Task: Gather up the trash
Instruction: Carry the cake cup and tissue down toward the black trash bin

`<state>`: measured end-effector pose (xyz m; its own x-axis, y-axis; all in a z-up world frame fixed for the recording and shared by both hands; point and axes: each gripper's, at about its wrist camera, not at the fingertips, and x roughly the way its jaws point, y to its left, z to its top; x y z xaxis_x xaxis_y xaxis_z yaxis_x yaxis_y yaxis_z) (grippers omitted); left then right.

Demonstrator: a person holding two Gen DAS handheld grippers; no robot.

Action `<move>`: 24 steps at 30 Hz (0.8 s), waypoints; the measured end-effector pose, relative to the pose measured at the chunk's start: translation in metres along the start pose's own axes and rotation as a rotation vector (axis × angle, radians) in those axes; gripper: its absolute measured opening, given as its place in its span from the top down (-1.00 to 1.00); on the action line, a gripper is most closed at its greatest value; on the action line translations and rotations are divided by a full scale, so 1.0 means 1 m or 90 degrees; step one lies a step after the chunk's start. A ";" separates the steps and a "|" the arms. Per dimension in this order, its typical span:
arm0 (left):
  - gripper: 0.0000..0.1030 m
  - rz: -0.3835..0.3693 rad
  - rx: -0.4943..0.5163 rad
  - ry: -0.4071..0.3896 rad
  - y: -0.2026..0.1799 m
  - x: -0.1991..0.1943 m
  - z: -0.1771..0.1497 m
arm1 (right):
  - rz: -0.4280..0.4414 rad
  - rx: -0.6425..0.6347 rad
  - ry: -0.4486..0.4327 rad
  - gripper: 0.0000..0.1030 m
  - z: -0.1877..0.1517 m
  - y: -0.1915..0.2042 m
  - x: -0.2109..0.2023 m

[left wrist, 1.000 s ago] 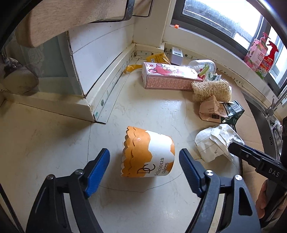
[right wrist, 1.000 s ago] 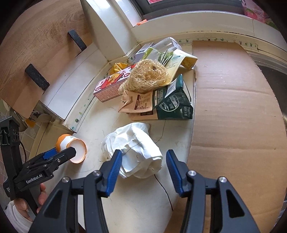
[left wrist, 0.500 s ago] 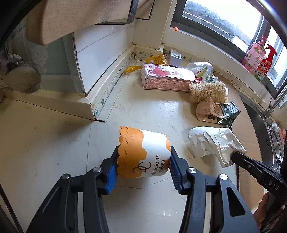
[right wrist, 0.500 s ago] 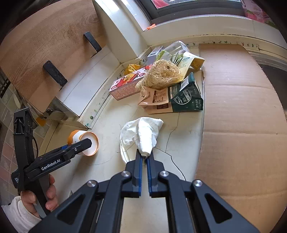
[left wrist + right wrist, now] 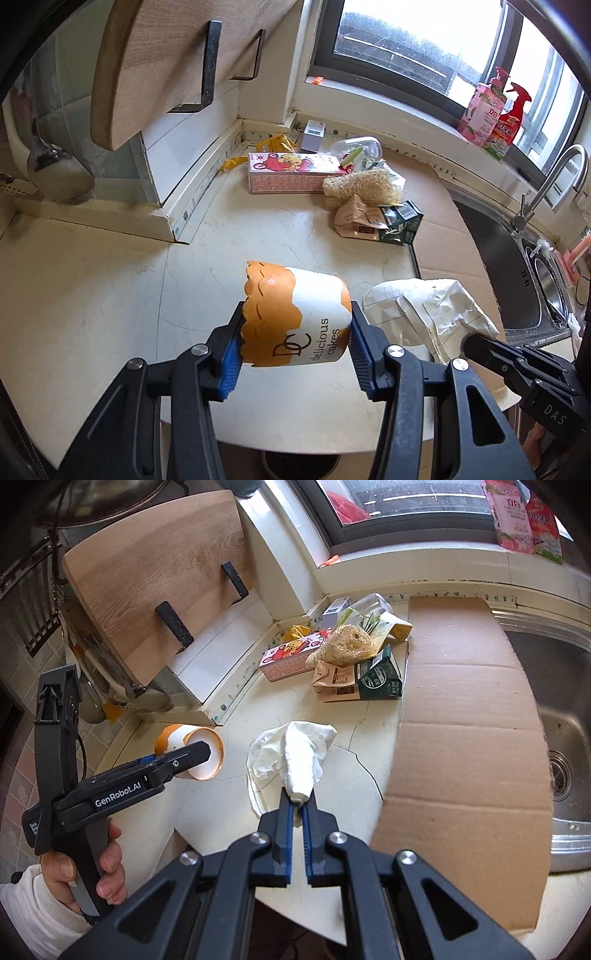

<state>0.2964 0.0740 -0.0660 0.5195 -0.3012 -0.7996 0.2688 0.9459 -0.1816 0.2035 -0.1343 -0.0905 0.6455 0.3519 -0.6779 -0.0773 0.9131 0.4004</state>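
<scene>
Now both tools carry trash

Your left tool (image 5: 295, 354) is clamped on the orange-and-white cake cup (image 5: 297, 314); the blue pads press its two sides and the cup lies sideways between them, scalloped rim pointing away from you, above the bench (image 5: 110, 295). Your right tool (image 5: 298, 806) is pinched together on the near end of the crumpled white paper (image 5: 295, 753), which fans out ahead of the tips over the bench's front edge. Farther back, the pink carton (image 5: 291, 655), loofah scrubber (image 5: 341, 644) and green-and-brown cartons (image 5: 360, 683) lie piled near the corner, beside the cardboard sheet (image 5: 461, 720) that reaches the sink (image 5: 565, 738).
</scene>
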 end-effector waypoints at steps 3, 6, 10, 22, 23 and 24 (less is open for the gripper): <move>0.06 -0.004 0.006 -0.001 -0.016 -0.015 -0.016 | -0.014 -0.017 -0.006 0.92 -0.013 0.002 -0.024; 0.06 -0.003 0.014 0.000 -0.033 -0.028 -0.035 | -0.024 -0.022 -0.007 0.92 -0.029 0.001 -0.049; 0.06 -0.007 0.029 0.003 -0.059 -0.049 -0.063 | -0.040 -0.035 -0.009 0.92 -0.054 -0.001 -0.082; 0.06 -0.018 0.057 0.011 -0.119 -0.101 -0.157 | -0.072 -0.064 0.031 0.92 -0.135 -0.009 -0.144; 0.06 -0.017 0.059 0.015 -0.122 -0.101 -0.165 | -0.073 -0.065 0.036 0.92 -0.142 -0.011 -0.146; 0.06 -0.015 0.061 0.020 -0.125 -0.101 -0.174 | -0.073 -0.066 0.043 0.92 -0.149 -0.012 -0.148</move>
<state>0.0691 0.0073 -0.0616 0.4863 -0.3178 -0.8139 0.3573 0.9224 -0.1467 -0.0043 -0.1662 -0.0868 0.6028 0.2535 -0.7566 -0.0859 0.9633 0.2543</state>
